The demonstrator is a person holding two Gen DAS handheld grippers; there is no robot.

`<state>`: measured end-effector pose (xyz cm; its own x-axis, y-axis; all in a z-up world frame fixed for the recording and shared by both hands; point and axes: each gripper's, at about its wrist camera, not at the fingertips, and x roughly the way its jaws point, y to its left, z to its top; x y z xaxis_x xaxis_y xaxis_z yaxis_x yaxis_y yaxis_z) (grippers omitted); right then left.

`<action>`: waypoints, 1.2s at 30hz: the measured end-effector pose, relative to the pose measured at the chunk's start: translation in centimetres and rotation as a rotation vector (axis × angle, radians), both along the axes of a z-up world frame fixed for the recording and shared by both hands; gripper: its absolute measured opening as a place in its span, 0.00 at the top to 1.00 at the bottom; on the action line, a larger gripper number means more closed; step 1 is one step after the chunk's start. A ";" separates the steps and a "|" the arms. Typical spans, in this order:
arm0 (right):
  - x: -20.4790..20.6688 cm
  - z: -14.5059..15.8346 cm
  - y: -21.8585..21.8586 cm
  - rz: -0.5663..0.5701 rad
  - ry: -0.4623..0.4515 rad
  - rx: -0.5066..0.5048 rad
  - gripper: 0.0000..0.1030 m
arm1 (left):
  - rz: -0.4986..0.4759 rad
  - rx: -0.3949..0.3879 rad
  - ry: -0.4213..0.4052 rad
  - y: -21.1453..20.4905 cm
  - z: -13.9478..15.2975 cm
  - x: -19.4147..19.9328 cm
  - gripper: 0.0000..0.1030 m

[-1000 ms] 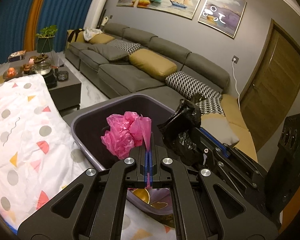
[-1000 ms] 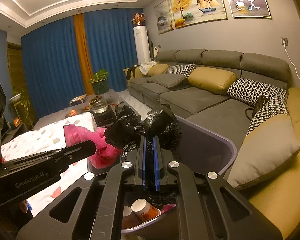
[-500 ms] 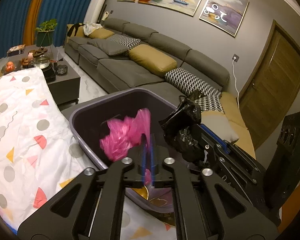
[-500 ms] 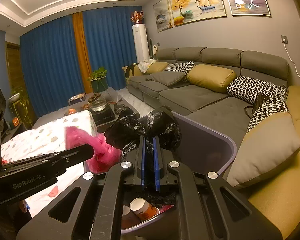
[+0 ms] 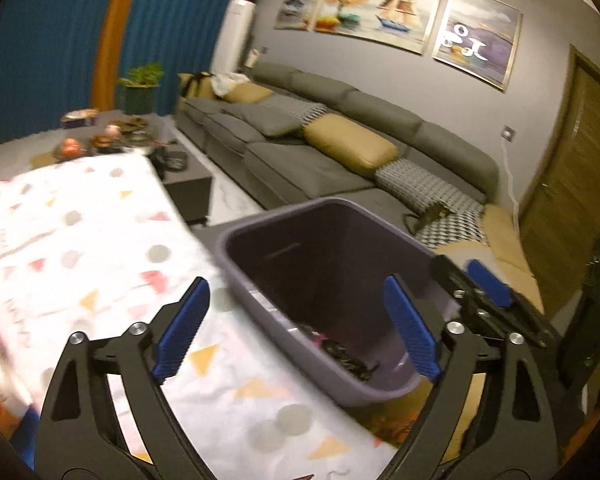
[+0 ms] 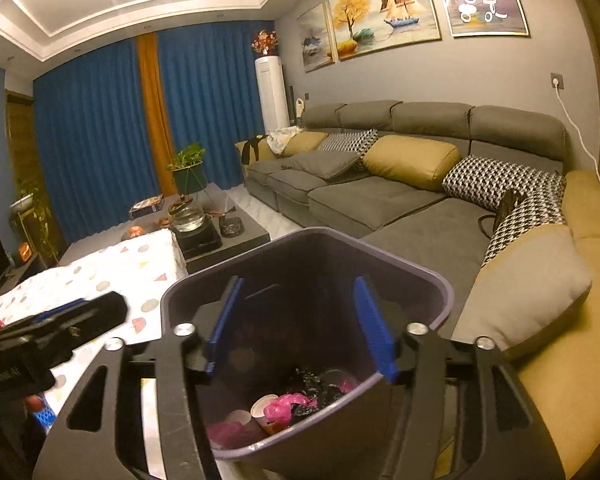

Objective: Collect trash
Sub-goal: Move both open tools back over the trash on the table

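We noted the left gripper with jaws wide apart, just opened, nothing between them; it hung over the near rim of the purple bin at frame centre. The right gripper likewise had jaws apart, just opened and empty, poised above the bin. The pink bag and black bag lay at the bin bottom, lower centre of the right view, beside paper cups. The patterned cloth covered the table at left; the grey sofa sat behind
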<state>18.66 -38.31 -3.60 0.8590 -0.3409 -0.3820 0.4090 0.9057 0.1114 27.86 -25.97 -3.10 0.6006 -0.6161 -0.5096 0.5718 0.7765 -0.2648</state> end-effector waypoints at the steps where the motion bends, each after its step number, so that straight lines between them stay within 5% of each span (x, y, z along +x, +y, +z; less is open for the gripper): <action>1: -0.2 0.0 0.1 -0.005 -0.001 -0.007 0.32 | 0.025 0.009 -0.006 0.4 0.2 -0.2 0.13; 13: -3.3 0.2 5.7 0.072 0.002 -0.071 0.25 | 0.250 0.108 -0.090 8.9 0.6 -6.5 0.12; 22: -5.3 0.0 11.5 0.186 -0.012 -0.065 0.24 | 0.440 0.143 -0.055 18.7 -1.6 -10.2 0.12; 36: -6.6 -1.2 19.4 0.302 -0.011 -0.092 0.24 | 0.484 0.122 0.076 25.2 -5.3 -12.2 0.12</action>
<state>12.09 -18.92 -4.84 0.9304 -0.1025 -0.3519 0.1192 0.9925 0.0261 15.69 -0.77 -8.43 0.7613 -0.2094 -0.6137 0.1214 0.9757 -0.1824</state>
